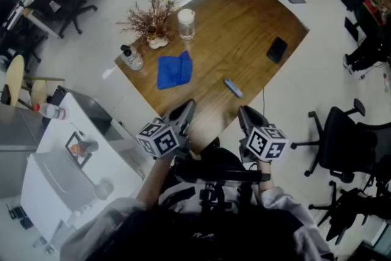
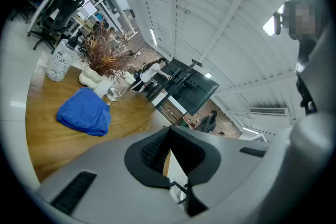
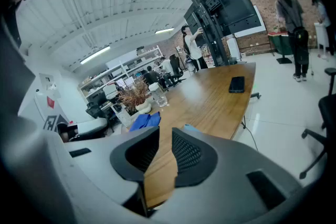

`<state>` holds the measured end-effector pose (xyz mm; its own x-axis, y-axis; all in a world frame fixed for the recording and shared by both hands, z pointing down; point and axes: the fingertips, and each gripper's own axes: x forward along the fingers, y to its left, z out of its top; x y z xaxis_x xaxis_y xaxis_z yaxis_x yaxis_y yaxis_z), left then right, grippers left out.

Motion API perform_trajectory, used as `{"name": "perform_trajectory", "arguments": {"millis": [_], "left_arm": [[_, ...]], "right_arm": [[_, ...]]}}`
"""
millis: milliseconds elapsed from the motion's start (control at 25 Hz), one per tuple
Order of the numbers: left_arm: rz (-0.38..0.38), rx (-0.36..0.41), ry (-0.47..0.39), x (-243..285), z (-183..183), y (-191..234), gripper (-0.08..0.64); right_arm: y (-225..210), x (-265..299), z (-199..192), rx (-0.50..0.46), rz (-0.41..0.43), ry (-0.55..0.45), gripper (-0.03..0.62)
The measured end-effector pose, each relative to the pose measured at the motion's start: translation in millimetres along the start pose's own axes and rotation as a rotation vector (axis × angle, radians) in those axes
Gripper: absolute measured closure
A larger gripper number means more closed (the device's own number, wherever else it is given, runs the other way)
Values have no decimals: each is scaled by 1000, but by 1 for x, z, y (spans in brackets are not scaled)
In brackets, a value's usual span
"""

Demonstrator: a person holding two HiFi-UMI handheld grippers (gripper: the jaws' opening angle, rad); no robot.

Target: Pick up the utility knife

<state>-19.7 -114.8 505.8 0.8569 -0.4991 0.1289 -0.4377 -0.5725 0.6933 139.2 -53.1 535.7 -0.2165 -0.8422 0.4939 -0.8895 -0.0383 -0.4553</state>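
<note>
The utility knife (image 1: 232, 87), light blue, lies on the wooden table (image 1: 244, 27) near its front edge. Only its tip shows in the right gripper view, where the utility knife (image 3: 190, 127) peeks out just above the right pad. My right gripper (image 1: 244, 112) hovers at the table's near edge a little short of it, its jaws apart with nothing between them (image 3: 165, 139). My left gripper (image 1: 186, 108) hangs beside it to the left, also at the edge. Its pads meet at the tips with nothing between them (image 2: 169, 136).
A blue cloth (image 1: 175, 70) lies left of the knife. Behind it stand a bottle (image 1: 131, 58), a dried plant (image 1: 149, 18) and a glass jar (image 1: 186, 24). A black phone (image 1: 277, 49) rests at the right. An office chair (image 1: 342, 131) is right, a white cabinet (image 1: 73, 150) left.
</note>
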Motion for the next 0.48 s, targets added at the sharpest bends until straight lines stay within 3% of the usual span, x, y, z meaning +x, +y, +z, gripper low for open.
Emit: {"name": "perform_trajectory", "arguments": {"millis": [200, 480], "left_arm": [[22, 5, 14, 16, -6, 0, 558], [95, 12, -4, 7, -4, 8, 558]], "right_arm": [[-39, 36, -5, -136, -57, 86, 432], [-75, 107, -20, -306, -108, 233, 420]]}}
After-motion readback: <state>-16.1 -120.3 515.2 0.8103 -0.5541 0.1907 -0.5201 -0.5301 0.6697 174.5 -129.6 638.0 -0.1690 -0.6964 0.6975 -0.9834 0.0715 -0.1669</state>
